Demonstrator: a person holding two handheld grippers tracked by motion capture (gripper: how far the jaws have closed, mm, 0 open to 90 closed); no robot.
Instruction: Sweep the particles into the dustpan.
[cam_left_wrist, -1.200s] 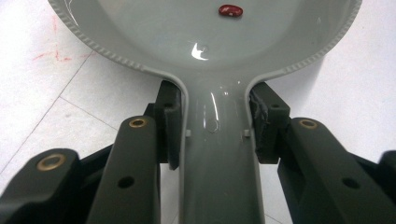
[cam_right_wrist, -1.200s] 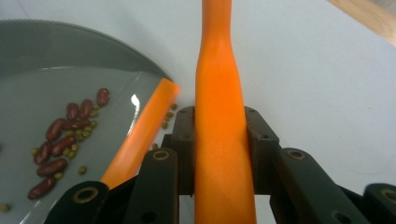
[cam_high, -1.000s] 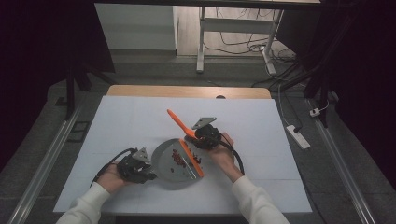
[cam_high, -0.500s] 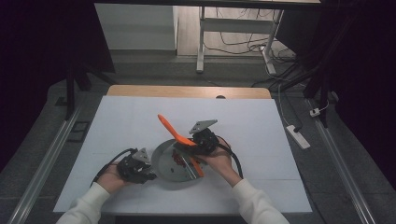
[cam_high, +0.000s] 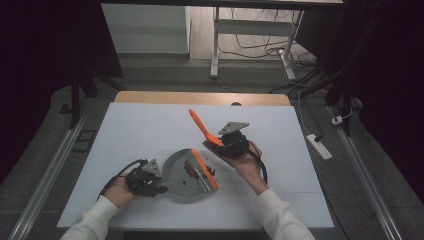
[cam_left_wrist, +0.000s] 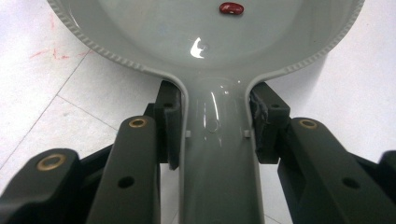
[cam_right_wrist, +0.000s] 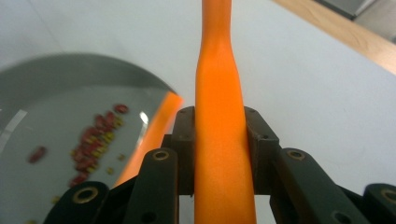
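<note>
Lying on the tabletop (cam_high: 150, 130), the grey dustpan (cam_high: 192, 172) is clamped by the left tool (cam_high: 152, 182). The orange brush (cam_high: 205, 131) beside its rim is gripped by the right tool (cam_high: 220, 142).

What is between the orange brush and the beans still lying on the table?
Nothing visible. The brush, held in the right hand-held gripper, hangs above the white table. The loose beans lie just beside the dustpan's orange edge, with open table between.
</note>
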